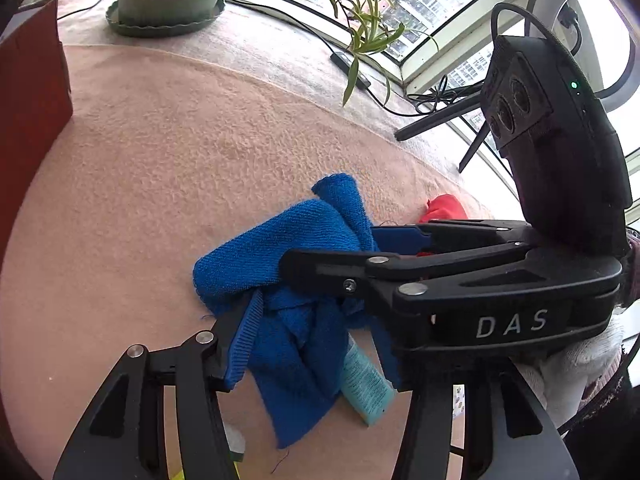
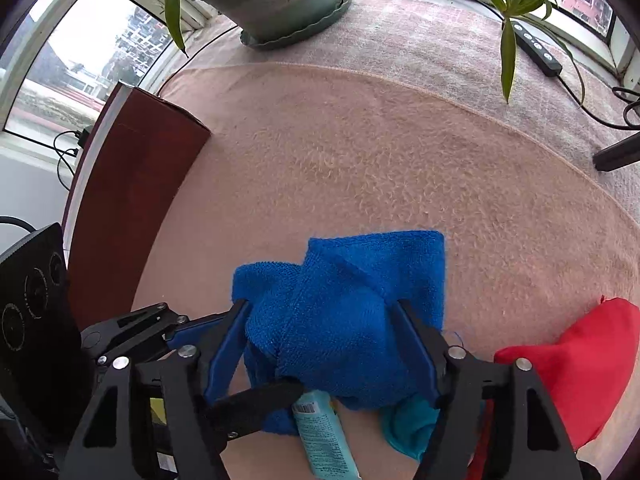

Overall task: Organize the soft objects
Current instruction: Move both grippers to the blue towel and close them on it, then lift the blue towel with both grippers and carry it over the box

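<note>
Both grippers' fingers pinch blue towel, half-hiding teal tube.

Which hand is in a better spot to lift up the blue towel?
Probably right. The right tool already has a big bunch of the blue towel between its fingers. The left tool only pinches a thin edge lower down.

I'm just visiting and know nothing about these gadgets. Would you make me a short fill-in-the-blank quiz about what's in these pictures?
1. Both grippers are working on a crumpled cloth whose colour is ____.
2. Partly tucked under that cloth lies a pale teal ____ with small print on it.
3. At the edge of the mat, on the side of the right gripper, lies a soft item coloured ____.
4. By the window stands a green pot holding a ____.

Missing words: blue; tube; red; plant
</note>
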`<state>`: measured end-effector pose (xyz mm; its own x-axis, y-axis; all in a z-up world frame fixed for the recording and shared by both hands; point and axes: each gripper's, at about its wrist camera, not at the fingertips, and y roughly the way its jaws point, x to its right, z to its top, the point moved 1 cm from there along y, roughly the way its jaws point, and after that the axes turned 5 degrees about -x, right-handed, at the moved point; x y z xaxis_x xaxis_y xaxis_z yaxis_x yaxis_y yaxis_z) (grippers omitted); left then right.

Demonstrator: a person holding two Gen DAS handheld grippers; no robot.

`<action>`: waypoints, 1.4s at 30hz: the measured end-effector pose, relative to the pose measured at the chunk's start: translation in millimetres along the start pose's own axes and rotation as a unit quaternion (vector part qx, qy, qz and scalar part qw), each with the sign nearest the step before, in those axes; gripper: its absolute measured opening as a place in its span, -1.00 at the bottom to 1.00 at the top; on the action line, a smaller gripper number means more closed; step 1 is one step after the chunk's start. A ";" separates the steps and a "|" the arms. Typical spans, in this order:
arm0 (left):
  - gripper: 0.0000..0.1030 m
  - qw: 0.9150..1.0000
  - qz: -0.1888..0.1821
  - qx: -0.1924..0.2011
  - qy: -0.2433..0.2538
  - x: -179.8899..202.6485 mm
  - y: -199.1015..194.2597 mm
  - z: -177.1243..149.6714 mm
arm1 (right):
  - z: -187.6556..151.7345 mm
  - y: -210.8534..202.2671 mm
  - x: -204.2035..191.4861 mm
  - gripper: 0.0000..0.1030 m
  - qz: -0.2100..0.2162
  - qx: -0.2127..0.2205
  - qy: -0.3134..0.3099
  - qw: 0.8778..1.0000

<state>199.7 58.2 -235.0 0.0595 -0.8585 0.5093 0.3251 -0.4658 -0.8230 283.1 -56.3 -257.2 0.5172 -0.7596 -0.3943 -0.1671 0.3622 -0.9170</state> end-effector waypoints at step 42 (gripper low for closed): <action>-0.53 0.982 0.022 0.181 0.051 -12.3 -199.7 -26.0 | 3.0 -116.7 -183.4 -0.56 0.042 0.141 -0.089 0.985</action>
<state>109.5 156.2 -83.5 -0.0079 -0.9019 0.4319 0.6395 -0.3366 -0.6912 210.3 42.4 -77.6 0.6540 -0.6232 -0.4289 0.0107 0.5744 -0.8185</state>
